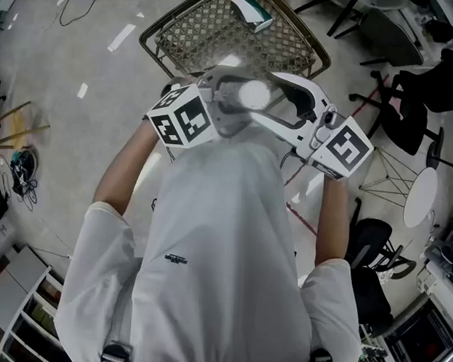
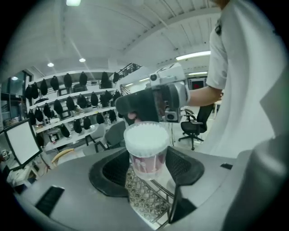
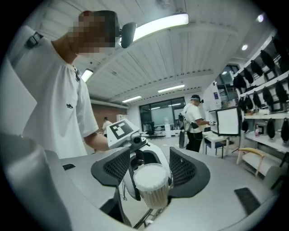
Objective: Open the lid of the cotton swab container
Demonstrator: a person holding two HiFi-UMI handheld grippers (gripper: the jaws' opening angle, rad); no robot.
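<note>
I hold both grippers up in front of my chest. The cotton swab container (image 1: 254, 95) is a small clear tub packed with white swabs and hangs in the air between them. My left gripper (image 2: 146, 169) is shut on the tub's body (image 2: 146, 158), pads pressing both sides, white top upward. In the head view that left gripper (image 1: 229, 94) comes from the left and the right gripper (image 1: 279, 92) from the right. My right gripper (image 3: 151, 173) stands open around the tub's top end (image 3: 151, 180), with a gap at its left pad. Whether a lid sits on the tub I cannot tell.
Below my hands stands a wire-mesh basket (image 1: 217, 41) with a green and white box (image 1: 252, 12) in it. Black office chairs (image 1: 413, 102) and a round white table (image 1: 421, 196) are to the right. Another person (image 3: 195, 121) stands by a monitor (image 3: 228, 121).
</note>
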